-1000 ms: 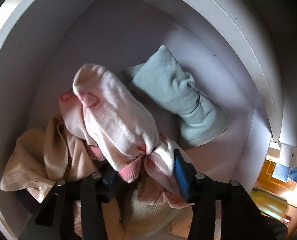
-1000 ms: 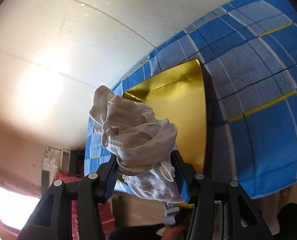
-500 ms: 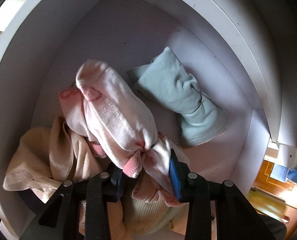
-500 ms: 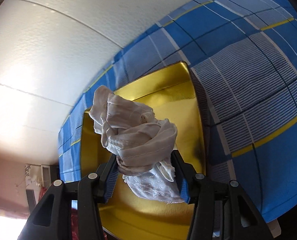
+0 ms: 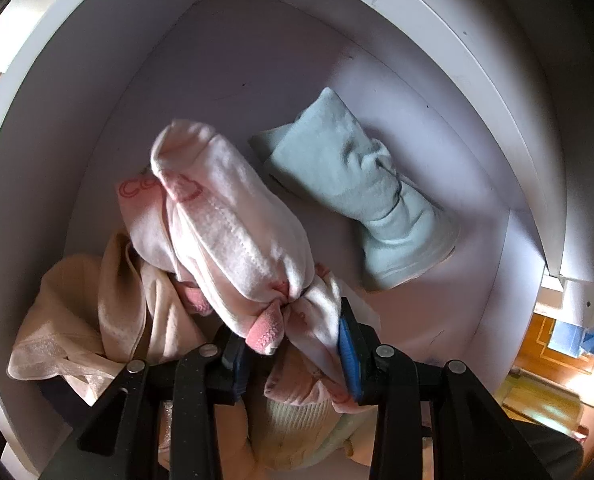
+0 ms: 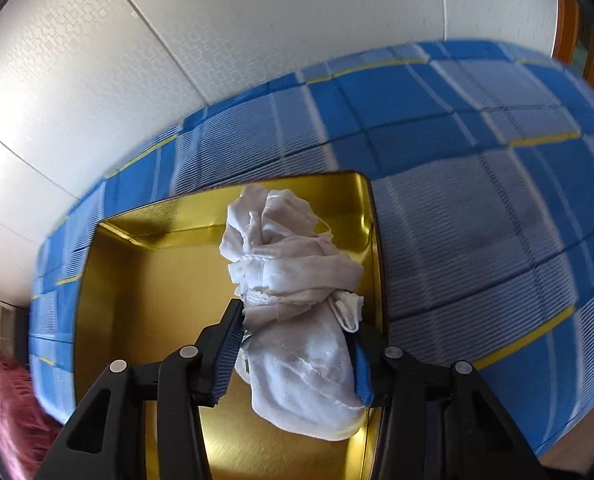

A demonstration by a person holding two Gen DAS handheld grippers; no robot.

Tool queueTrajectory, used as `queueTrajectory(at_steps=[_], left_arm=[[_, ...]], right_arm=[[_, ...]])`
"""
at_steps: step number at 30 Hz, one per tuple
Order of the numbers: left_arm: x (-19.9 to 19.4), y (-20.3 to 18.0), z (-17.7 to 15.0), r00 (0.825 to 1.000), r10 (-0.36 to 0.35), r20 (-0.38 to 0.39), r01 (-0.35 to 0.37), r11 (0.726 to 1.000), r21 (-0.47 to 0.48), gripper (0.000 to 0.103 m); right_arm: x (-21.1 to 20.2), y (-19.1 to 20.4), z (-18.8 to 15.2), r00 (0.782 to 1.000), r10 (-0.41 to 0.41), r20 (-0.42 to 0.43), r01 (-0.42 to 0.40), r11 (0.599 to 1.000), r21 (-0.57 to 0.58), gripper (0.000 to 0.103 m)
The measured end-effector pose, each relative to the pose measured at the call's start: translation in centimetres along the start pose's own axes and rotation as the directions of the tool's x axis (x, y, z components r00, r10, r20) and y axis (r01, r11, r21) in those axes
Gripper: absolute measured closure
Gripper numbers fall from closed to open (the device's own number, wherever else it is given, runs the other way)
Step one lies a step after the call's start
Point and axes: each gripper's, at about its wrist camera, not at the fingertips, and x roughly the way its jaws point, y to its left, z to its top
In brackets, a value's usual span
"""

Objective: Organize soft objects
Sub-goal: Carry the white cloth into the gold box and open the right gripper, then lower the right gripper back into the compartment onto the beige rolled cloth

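In the left wrist view my left gripper (image 5: 291, 350) is shut on a knotted pink-and-white cloth bundle (image 5: 233, 232), held inside a white compartment (image 5: 225, 80). A pale green sock bundle (image 5: 361, 196) lies on the compartment floor to the right, apart from it. A beige cloth (image 5: 93, 320) lies bunched at the lower left. In the right wrist view my right gripper (image 6: 297, 356) pinches a white cloth bundle (image 6: 297, 276) over a gold tin (image 6: 145, 280); its jaws are closing on the bundle.
The gold tin sits on a blue checked cloth (image 6: 477, 200) with yellow lines, next to a white wall (image 6: 177, 40). A dark red fuzzy thing (image 6: 5, 408) shows at the lower left. A cream knit item (image 5: 297, 416) lies under the left gripper.
The left jaws have narrowed on the pink bundle. The right gripper has swung down over the gold tin, which now fills the view under the white bundle.
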Motion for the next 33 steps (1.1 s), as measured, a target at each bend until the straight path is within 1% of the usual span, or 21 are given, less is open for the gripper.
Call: queueTrajectory(at_steps=[3,4,6,9,12,15,21,26,30,33], left_arm=[[0.0,-0.1,0.0,1.000,0.005,0.001,-0.005,1.000,0.005,0.065],[0.0,-0.1,0.0,1.000,0.006,0.001,-0.006,1.000,0.004,0.065],[0.1,-0.2,0.1,1.000,0.007,0.001,-0.007,1.000,0.003,0.065],[0.2,-0.4,0.1,1.000,0.012,0.002,-0.012,1.000,0.007,0.065],[0.3,-0.5,0.0,1.000,0.014,0.005,-0.014,1.000,0.010,0.065],[0.3,-0.4,-0.1,1.000,0.008,0.004,-0.008,1.000,0.007,0.065],[0.4,-0.3,-0.1,1.000,-0.001,0.004,0.001,1.000,0.006,0.066],[0.4,0.0,0.0,1.000,-0.007,0.004,0.007,1.000,0.000,0.066],[0.4,0.1,0.0,1.000,-0.007,0.004,0.007,1.000,-0.001,0.066],[0.4,0.2,0.0,1.000,-0.012,0.001,0.012,1.000,0.000,0.066]], right_arm=[[0.0,-0.5,0.6,0.996,-0.080,0.031,0.082,0.995,-0.054,0.056],[0.2,-0.6,0.8,0.995,-0.099,0.030,0.102,0.991,-0.084,0.054],[0.0,-0.7,1.0,0.994,-0.101,0.032,0.104,0.987,-0.126,0.053],[-1.7,-1.3,0.7,0.995,-0.046,0.085,0.057,0.989,-0.135,0.050],[-3.7,-1.4,0.1,0.990,-0.007,0.139,0.026,0.990,-0.138,0.045],[-4.4,-1.4,-0.1,0.986,0.009,0.167,0.015,0.990,-0.143,0.045],[-6.4,-1.8,-2.3,0.977,0.110,0.182,-0.082,0.984,-0.158,0.045],[-8.4,-2.2,-5.6,0.965,0.162,0.209,-0.112,0.966,-0.233,0.045],[-9.5,-3.2,-8.3,0.959,0.191,0.211,-0.136,0.959,-0.250,0.045],[-10.6,-4.3,-11.0,0.951,0.203,0.235,-0.143,0.957,-0.252,0.045]])
